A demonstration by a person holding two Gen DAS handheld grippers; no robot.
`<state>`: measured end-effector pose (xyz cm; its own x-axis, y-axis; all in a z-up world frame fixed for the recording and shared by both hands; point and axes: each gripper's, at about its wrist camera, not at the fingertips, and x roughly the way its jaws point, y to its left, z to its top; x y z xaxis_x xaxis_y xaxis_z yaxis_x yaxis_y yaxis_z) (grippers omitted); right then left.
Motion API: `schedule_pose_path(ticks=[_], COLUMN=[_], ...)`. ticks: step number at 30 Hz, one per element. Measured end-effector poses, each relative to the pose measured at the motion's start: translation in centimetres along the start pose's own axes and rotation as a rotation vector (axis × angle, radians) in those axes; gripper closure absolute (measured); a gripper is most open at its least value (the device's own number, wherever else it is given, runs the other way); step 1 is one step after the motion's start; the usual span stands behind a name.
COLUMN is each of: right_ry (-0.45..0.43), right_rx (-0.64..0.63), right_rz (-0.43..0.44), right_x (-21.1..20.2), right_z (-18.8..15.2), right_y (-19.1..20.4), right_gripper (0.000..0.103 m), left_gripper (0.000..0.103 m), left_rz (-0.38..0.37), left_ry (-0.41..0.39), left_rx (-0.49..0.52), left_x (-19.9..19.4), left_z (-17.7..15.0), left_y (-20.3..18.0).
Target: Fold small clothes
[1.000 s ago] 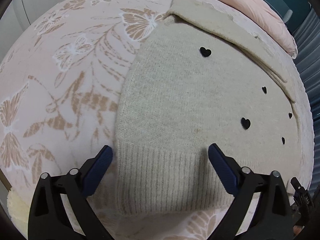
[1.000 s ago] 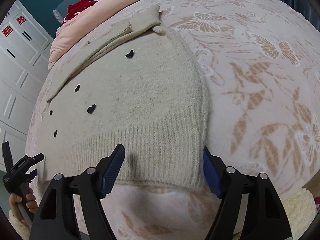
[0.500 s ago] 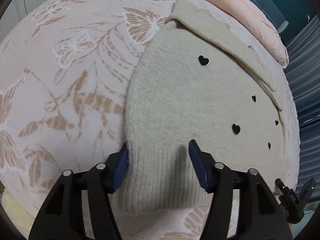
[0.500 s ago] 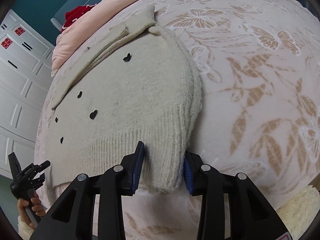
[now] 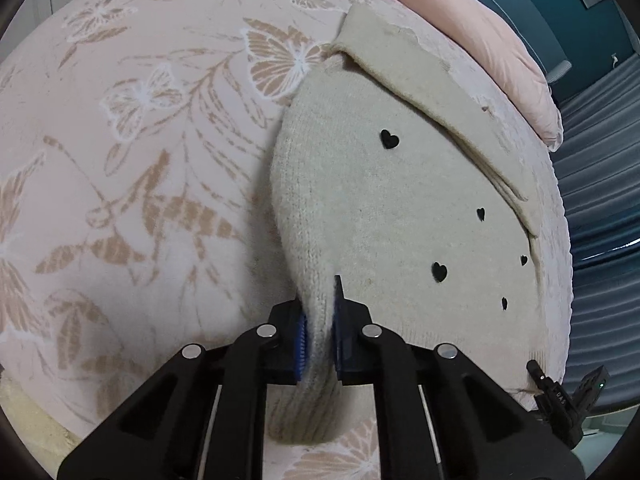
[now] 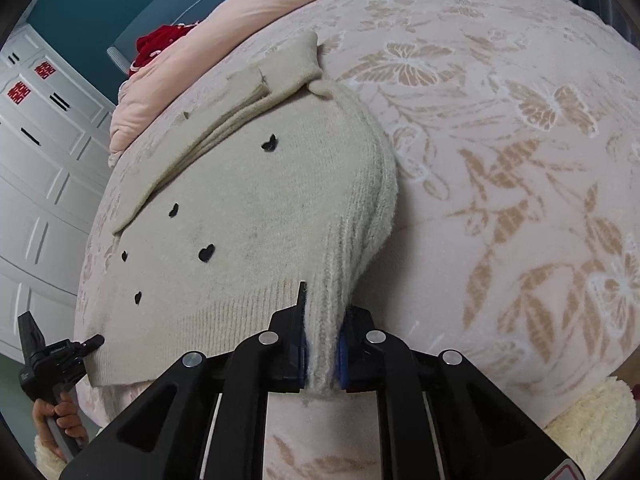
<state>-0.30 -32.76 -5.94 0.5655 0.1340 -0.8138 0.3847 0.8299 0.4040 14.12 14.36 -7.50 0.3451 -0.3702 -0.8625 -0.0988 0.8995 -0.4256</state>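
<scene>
both tongs pinching the sweater hem

the bedspread [image 5: 132,184] fills most of both my views, pale pink with tan butterflies and leaves; in the right wrist view it runs across the whole right half [image 6: 520,168]. a pink duvet [image 5: 480,32] lies along the upper right of the left wrist view, and across the top left of centre in the right wrist view [image 6: 248,12], with something red [image 6: 156,48] bunched at its end. white cabinet doors [image 6: 36,168] stand down the left edge of the right wrist view.

the sweater [image 5: 384,208] lies flat on the bedspread, cream knit, filling the centre and right of the left wrist view and the centre-left of the right wrist view [image 6: 248,216]. a folded sleeve [image 5: 436,92] crosses its far end on a slant. small black hearts [image 5: 389,139] are scattered over the knit.

my left gripper [image 5: 318,336] sits at bottom centre of its view, clenched on the sweater's left hem corner, with ribbed knit bunched up between the blue pads and hanging below them. my right gripper [image 6: 322,344] sits at bottom centre of its view, clenched on the right hem corner, the rib pulled into a ridge between the pads.

at the lower left of the right wrist view i can see the left gripper's black body and the hand [image 6: 60,420] holding its handle. at the lower right of the left wrist view a black piece of the right gripper [image 5: 560,404] shows at the hem.
</scene>
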Motion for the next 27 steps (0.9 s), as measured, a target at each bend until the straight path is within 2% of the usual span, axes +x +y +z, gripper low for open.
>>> schedule_pose_path(ticks=[6,9,12,14,15,17,18,19,21,23,24,27], right_ry=[-0.033,-0.028,0.023,0.053,0.065,0.072,0.068,0.065,0.074,0.097,0.104,0.086], right_rx=[-0.054,-0.076,-0.113,-0.101,-0.085,-0.045,-0.028,-0.011,0.015,0.058,0.081,0.092], right_rz=[0.003,-0.001,-0.015,-0.003,-0.013,-0.017,-0.005,-0.007,-0.006,0.01,0.018,0.025], right_x=[-4.0,-5.8,-5.6,-4.7,-4.3,-3.8,-3.6,-3.4,-2.5,-1.4,-0.9,-0.2], right_z=[-0.4,-1.5,-3.1,-3.9,-4.2,-4.4,-4.4,-4.4,-4.4,-4.3,-4.2,-4.0], right_y=[0.1,-0.9,-1.9,-2.7,-3.1,-3.7,-3.9,-4.1,-4.4,-4.7,-4.7,-4.0], right_gripper=[0.096,0.096,0.093,0.087,0.084,0.07,0.056,0.046,0.045,0.045,0.045,0.045], left_gripper=[0.097,0.097,0.096,0.093,0.09,0.07,0.067,0.06,0.045,0.017,0.017,0.017], left_rz=[-0.021,-0.028,-0.007,-0.034,-0.049,-0.063,-0.081,-0.094,-0.078,-0.028,0.001,0.017], left_ry=[-0.024,-0.006,0.027,0.051,0.064,0.078,0.062,0.045,0.019,0.001,-0.006,0.013], left_rx=[0.064,0.083,0.1,0.064,0.032,-0.021,-0.038,-0.046,-0.036,-0.015,-0.016,-0.032], left_x=[-4.1,-5.4,-4.9,-3.7,-3.0,-2.0,-1.9,-1.8,-1.8,-1.4,-1.1,0.4], left_z=[-1.7,-3.2,-5.2,-6.2,-6.5,-7.3,-7.4,-7.6,-7.4,-7.0,-6.9,-6.3], left_y=[-0.8,-0.4,0.4,1.4,1.9,2.8,2.9,2.9,2.2,1.3,1.0,0.5])
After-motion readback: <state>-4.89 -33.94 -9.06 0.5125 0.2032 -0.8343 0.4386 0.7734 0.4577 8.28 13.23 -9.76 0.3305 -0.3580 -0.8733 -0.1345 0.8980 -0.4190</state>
